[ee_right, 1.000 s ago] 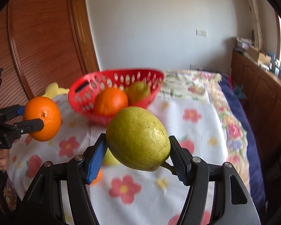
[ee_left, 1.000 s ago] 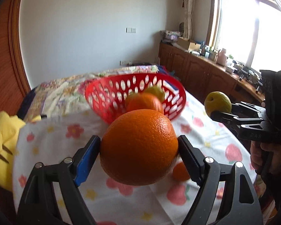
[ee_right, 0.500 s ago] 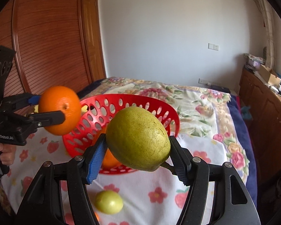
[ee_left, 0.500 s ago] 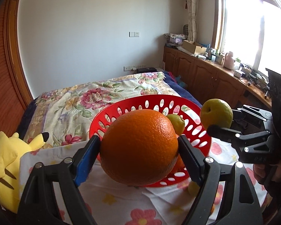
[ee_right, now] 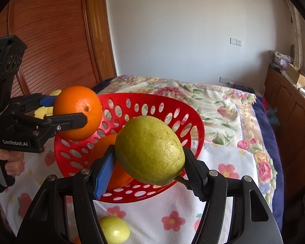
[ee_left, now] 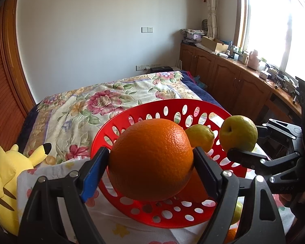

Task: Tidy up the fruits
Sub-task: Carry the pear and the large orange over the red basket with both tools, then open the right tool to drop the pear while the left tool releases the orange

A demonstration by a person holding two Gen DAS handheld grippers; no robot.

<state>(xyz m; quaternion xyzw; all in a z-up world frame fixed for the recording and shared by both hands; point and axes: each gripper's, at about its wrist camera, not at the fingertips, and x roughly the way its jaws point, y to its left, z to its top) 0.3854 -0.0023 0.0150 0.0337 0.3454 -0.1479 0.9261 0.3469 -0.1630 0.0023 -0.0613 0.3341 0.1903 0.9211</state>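
My left gripper (ee_left: 150,163) is shut on a large orange (ee_left: 151,158) and holds it over the near part of the red perforated basket (ee_left: 152,109). My right gripper (ee_right: 148,166) is shut on a green pear (ee_right: 150,150), also above the basket (ee_right: 172,105). From the left wrist view the pear (ee_left: 239,133) hangs over the basket's right rim. The right wrist view shows the orange (ee_right: 78,111) above the left rim. Inside the basket lie a lemon (ee_left: 200,135) and another orange (ee_right: 103,148), partly hidden.
A small yellow-green fruit (ee_right: 113,230) lies on the flowered white cloth (ee_right: 223,160) in front of the basket. A yellow plush toy (ee_left: 4,181) sits at the left. Wooden cabinets (ee_left: 229,79) run along the right, a wooden wardrobe (ee_right: 50,46) on the left.
Both grippers have moved forward with their fruits, from in front of the basket to above it. The basket now looks larger and lower in both views.
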